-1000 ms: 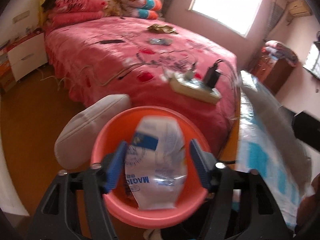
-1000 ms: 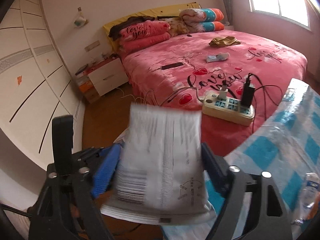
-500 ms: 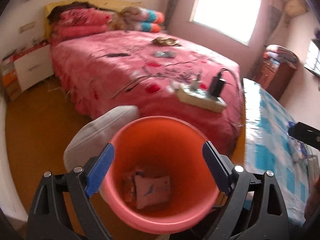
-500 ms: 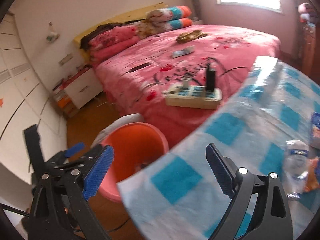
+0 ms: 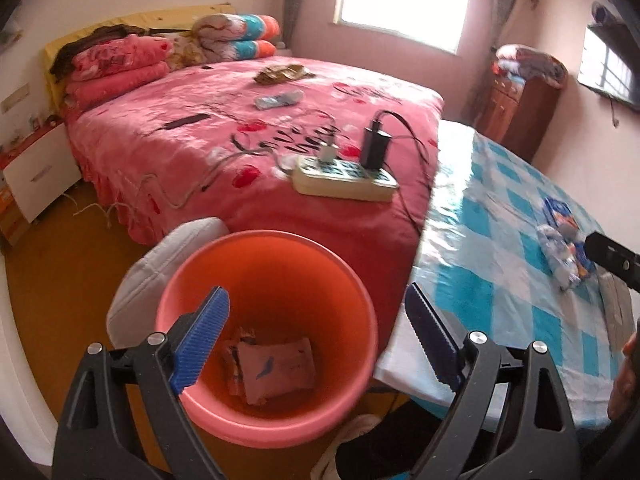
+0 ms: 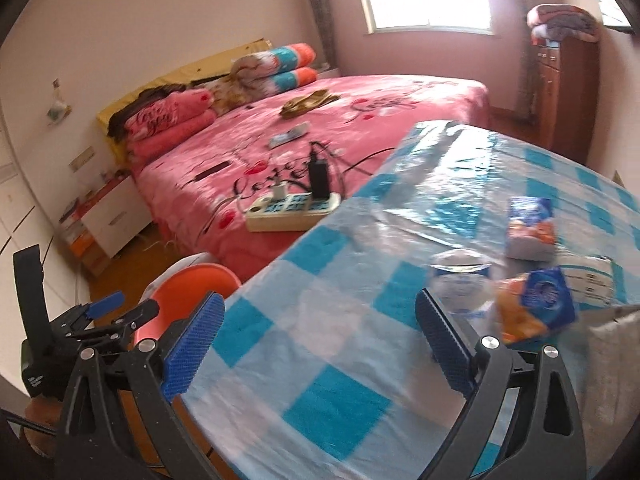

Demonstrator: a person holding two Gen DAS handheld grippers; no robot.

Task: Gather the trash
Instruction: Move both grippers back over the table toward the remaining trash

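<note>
An orange bin stands on the floor beside the table, with flat wrappers at its bottom. My left gripper is open and empty above the bin's rim. My right gripper is open and empty over the blue-checked tablecloth. On the table to the right lie a crushed clear bottle, an orange-and-blue snack bag and a blue-white packet. The bin and the left gripper show at the lower left of the right wrist view.
A pink bed lies behind the bin, with a power strip, cables and small items on it. A white cushion leans by the bin. A nightstand stands far left. A wooden cabinet stands far right.
Both grippers let go of their packets, which dropped into the bin. Both now stand open. My right gripper swung right, from over the bin to over the table.
</note>
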